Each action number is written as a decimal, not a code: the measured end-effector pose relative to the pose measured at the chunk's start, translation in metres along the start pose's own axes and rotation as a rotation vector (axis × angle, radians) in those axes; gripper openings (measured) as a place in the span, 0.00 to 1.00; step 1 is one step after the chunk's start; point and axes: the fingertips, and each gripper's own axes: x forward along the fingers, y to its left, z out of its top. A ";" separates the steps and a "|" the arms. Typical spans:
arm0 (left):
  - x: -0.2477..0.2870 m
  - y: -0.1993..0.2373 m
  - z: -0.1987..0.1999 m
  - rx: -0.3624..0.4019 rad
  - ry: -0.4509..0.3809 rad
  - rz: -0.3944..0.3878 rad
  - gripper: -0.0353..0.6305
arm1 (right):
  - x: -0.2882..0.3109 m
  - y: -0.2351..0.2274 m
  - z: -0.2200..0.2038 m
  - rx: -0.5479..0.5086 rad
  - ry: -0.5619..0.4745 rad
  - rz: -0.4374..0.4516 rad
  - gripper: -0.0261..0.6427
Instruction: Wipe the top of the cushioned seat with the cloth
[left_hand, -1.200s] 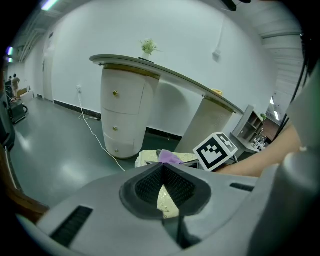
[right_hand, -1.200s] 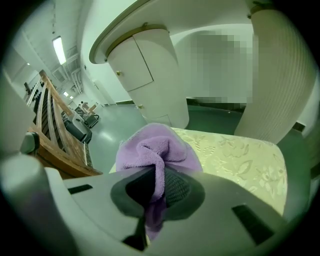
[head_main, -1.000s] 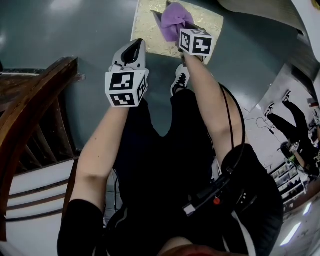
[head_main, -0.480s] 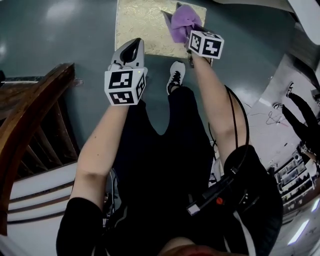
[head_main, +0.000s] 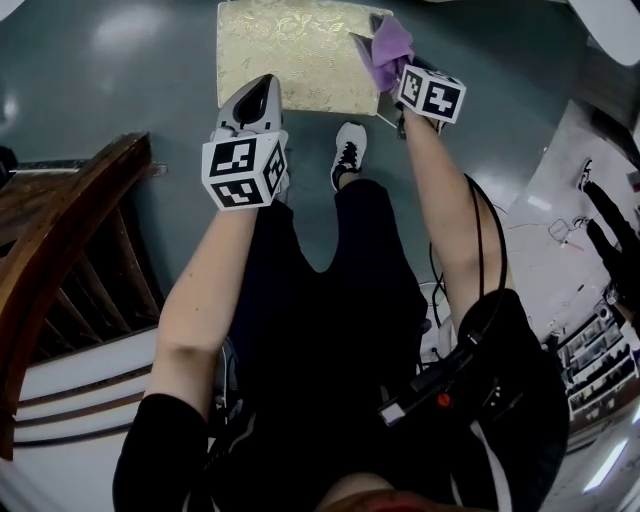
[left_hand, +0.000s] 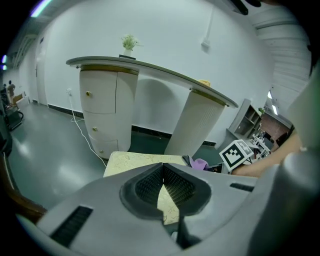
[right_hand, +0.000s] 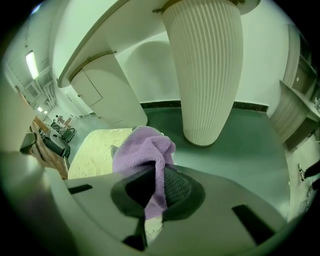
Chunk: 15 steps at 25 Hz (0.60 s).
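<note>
- The left tool (left_hand: 162, 172) is held shut, jaws pressed together with nothing between them. It is kept just short of the near-left corner of the cushioned seat (head_main: 280, 60) and no part is taken in the wiping.
- A shoe (head_main: 347, 155) is seen just beside the seat's near edge, so little room is left on that side.
- The right tool (right_hand: 156, 187) is clamped on the cloth (right_hand: 142, 150). A strip is pinched between the jaws and the bunched rest is pushed out ahead of them.
- Over the last second the cloth has been carried from about the middle of the seat to the seat's right edge, where it now lies over the far-right part. Whether it is pressed onto the fabric cannot be told.
- This is judged to be the end of one stroke: the right part of the top is probably covered, and the left part is probably still to be wiped.
- Past the seat's right edge only bare floor (head_main: 130, 90) is met, so an overrun would find no obstacle, but the cloth would drop off the cushion.
- Left of the seat, a wooden frame (head_main: 60, 220) stands well apart, and open floor is left for a return stroke.
- Beyond the seat's far edge, a ribbed column (right_hand: 205, 75) and a cabinet (left_hand: 102, 110) are set back with floor between.
</note>
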 end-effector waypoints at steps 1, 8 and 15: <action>0.000 0.003 0.001 -0.012 -0.006 0.004 0.06 | -0.004 0.000 0.002 -0.008 -0.014 0.004 0.07; -0.012 0.030 0.003 -0.023 -0.025 -0.014 0.06 | -0.044 0.075 0.036 -0.101 -0.184 0.119 0.07; -0.059 0.079 -0.007 -0.014 -0.027 -0.023 0.06 | -0.057 0.210 0.038 -0.141 -0.262 0.223 0.07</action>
